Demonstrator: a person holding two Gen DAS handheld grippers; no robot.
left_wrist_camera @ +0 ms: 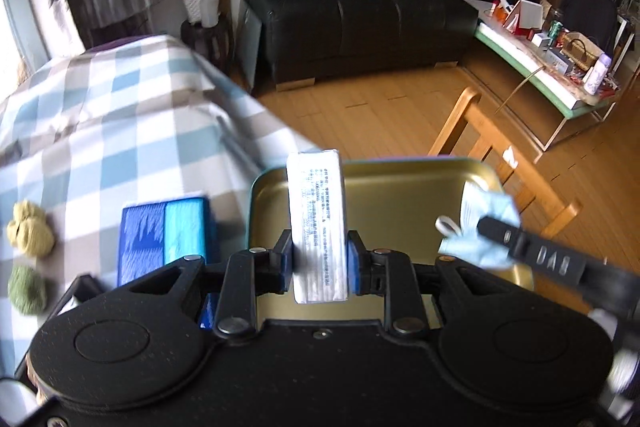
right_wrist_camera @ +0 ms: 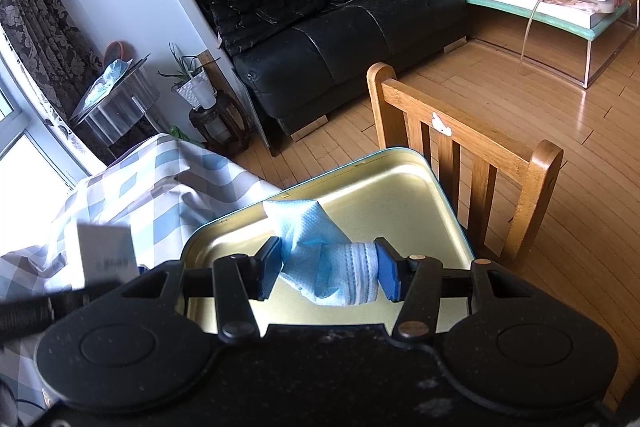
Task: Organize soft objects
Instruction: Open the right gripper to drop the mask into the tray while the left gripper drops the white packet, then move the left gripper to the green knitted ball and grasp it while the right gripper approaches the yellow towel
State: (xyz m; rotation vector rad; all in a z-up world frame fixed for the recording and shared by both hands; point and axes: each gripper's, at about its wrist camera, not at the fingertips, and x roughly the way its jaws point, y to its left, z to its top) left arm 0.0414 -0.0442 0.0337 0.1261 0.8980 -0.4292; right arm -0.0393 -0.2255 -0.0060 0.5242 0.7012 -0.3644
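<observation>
My left gripper (left_wrist_camera: 319,261) is shut on a white tissue pack (left_wrist_camera: 316,223), held upright above the left part of a gold metal tray (left_wrist_camera: 400,195). My right gripper (right_wrist_camera: 329,273) is shut on a crumpled blue face mask (right_wrist_camera: 320,259), held over the same tray (right_wrist_camera: 400,203). In the left wrist view the mask (left_wrist_camera: 484,227) and the right gripper's finger (left_wrist_camera: 520,239) show at the tray's right side. In the right wrist view the tissue pack (right_wrist_camera: 106,251) shows blurred at the left.
A blue and turquoise folded cloth (left_wrist_camera: 164,239) lies left of the tray on the checked tablecloth (left_wrist_camera: 100,115). Two green soft balls (left_wrist_camera: 30,231) (left_wrist_camera: 26,289) lie at the far left. A wooden chair (right_wrist_camera: 468,163) stands just beyond the tray. A black sofa (right_wrist_camera: 360,27) stands behind.
</observation>
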